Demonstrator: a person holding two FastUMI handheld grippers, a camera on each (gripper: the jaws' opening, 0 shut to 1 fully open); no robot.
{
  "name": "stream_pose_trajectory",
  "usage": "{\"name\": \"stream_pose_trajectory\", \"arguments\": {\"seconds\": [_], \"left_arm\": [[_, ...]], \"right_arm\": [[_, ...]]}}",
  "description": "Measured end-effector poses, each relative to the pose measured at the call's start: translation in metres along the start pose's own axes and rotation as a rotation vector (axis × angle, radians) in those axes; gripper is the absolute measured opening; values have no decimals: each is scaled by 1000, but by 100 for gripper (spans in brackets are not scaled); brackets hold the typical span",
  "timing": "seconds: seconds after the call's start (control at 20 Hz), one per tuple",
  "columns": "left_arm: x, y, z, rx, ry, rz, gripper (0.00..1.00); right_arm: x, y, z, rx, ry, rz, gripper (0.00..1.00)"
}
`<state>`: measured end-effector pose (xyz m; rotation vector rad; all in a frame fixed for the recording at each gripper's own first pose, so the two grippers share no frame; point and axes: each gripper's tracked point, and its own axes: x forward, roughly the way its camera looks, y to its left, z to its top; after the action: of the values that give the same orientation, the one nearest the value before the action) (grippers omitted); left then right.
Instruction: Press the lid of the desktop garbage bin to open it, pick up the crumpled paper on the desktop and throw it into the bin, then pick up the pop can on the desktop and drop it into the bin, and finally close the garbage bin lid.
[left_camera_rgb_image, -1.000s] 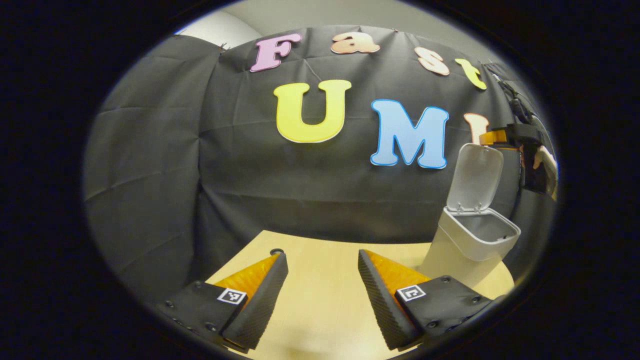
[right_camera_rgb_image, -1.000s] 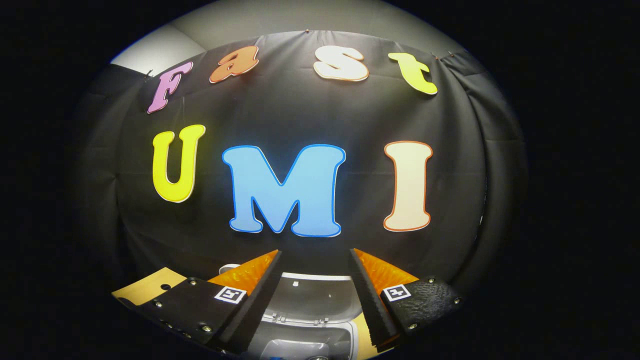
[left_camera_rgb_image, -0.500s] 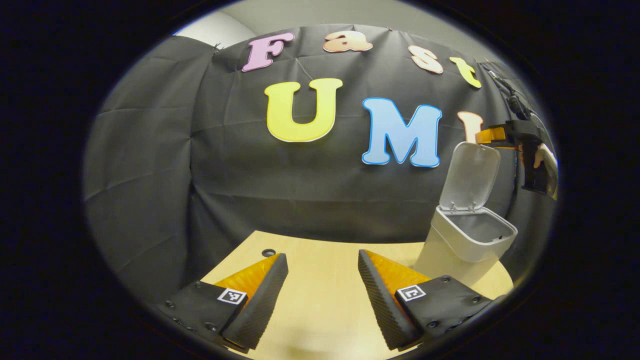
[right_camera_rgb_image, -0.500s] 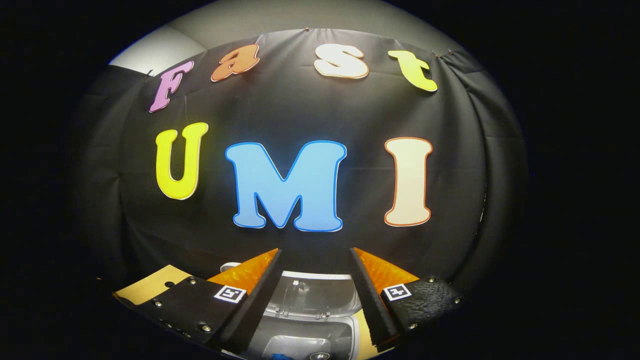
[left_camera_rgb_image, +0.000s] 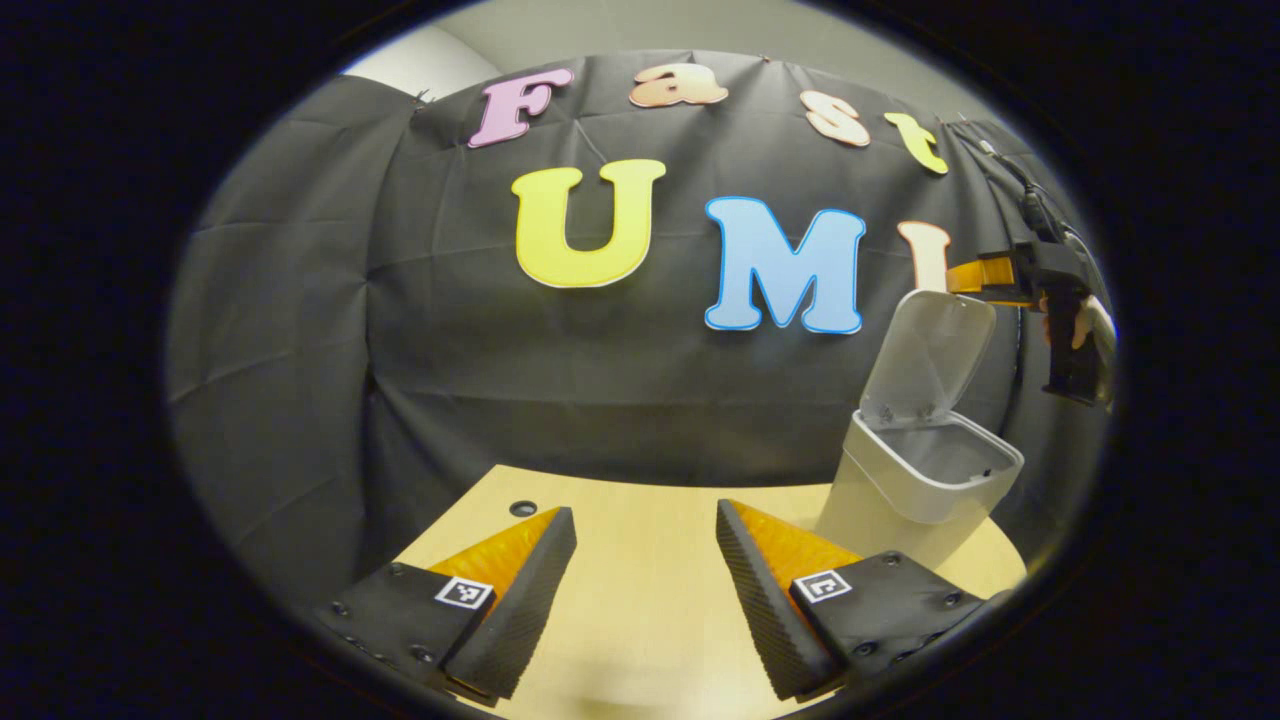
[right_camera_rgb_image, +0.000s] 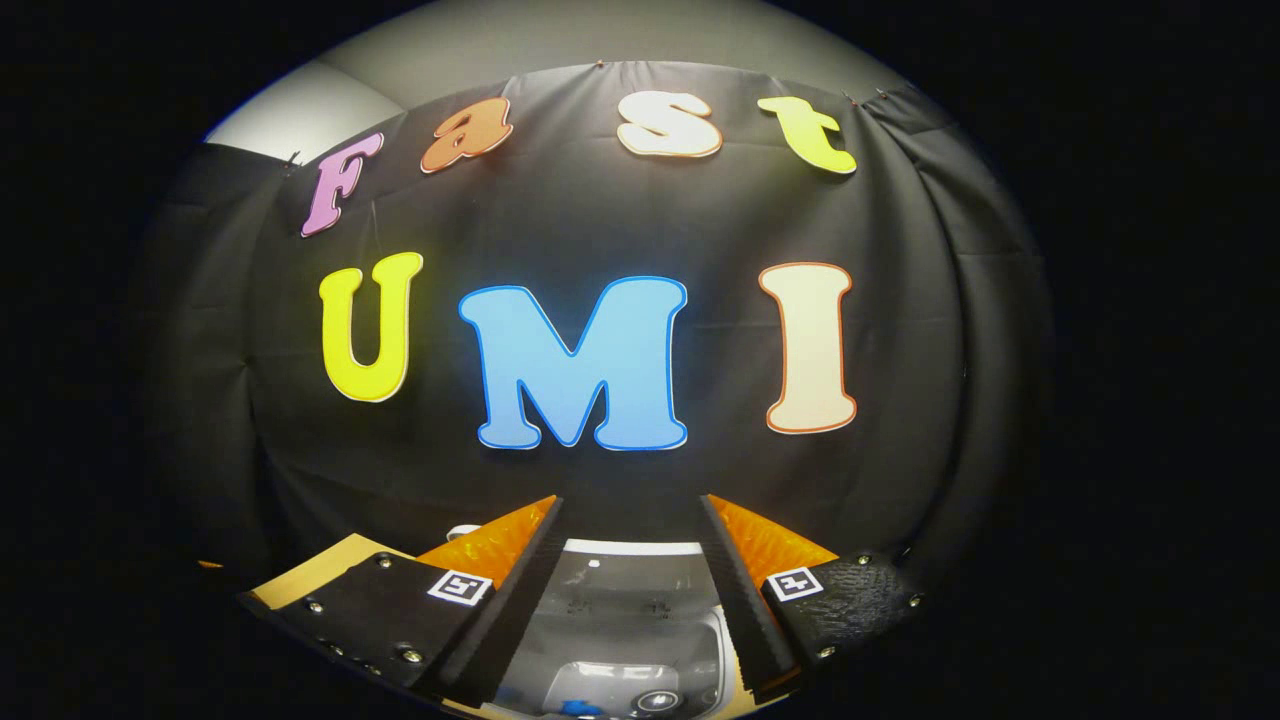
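over at the far right of the wooden table (left_camera_rgb_image: 640, 600), seen from the left gripper view, stands the pale desktop garbage bin (left_camera_rgb_image: 905, 490) with its lid (left_camera_rgb_image: 925, 355) swung up and leaning back toward the black cloth wall (left_camera_rgb_image: 500, 380). the bin's mouth is open and its rim shows plainly. just above the top edge of that raised lid hangs the right gripper (left_camera_rgb_image: 975, 277), held by a hand (left_camera_rgb_image: 1085, 325) at the far right edge; whether its tips touch the lid i cannot tell from here.

the left gripper (left_camera_rgb_image: 645, 560) sits low over the near part of the table, its two fingers spread well apart with bare tabletop between them and nothing held. a small dark hole (left_camera_rgb_image: 522, 508) marks the table near its back left corner.

from the right gripper view, looking down along its own fingers, the right gripper (right_camera_rgb_image: 630, 560) is likewise spread wide with nothing clamped in it. between and below its fingers lies the open garbage bin (right_camera_rgb_image: 610, 640), the inside of the lid (right_camera_rgb_image: 620, 575) toward the cloth wall (right_camera_rgb_image: 900, 380) and the bin's hollow beneath. down in that hollow sits the pop can (right_camera_rgb_image: 658, 699), its round top facing up, with a bit of blue (right_camera_rgb_image: 573, 707) beside it that is too small to make out. a corner of the table (right_camera_rgb_image: 330, 565) shows at lower left.
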<state>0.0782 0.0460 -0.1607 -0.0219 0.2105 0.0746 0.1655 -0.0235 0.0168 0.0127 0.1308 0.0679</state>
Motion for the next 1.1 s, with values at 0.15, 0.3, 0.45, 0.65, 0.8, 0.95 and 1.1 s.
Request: {"name": "stream_pose_trajectory", "arguments": {"seconds": [0.15, 0.3, 0.45, 0.65, 0.8, 0.95, 1.1], "left_arm": [[-4, -3, -2, 7, 2, -3, 96], [-5, -6, -1, 6, 2, -10, 92], [-7, -13, 0, 9, -5, -21, 92], [-8, -26, 1, 11, -10, -41, 92], [-11, -31, 0, 14, -12, -50, 96], [-15, -31, -1, 16, -11, -50, 96], [-20, -28, -2, 16, -9, -42, 96]], "right_arm": [[-13, 2, -10, -6, -1, 0, 94], [-26, 3, -20, -3, 13, 1, 94], [-38, 5, -33, -3, 33, 8, 94], [-53, 8, -71, 9, 119, 22, 85], [-60, 9, -111, 21, 204, 23, 85], [-65, 10, -136, 27, 245, 19, 85], [-69, 12, -154, 7, 272, 19, 87]]}}
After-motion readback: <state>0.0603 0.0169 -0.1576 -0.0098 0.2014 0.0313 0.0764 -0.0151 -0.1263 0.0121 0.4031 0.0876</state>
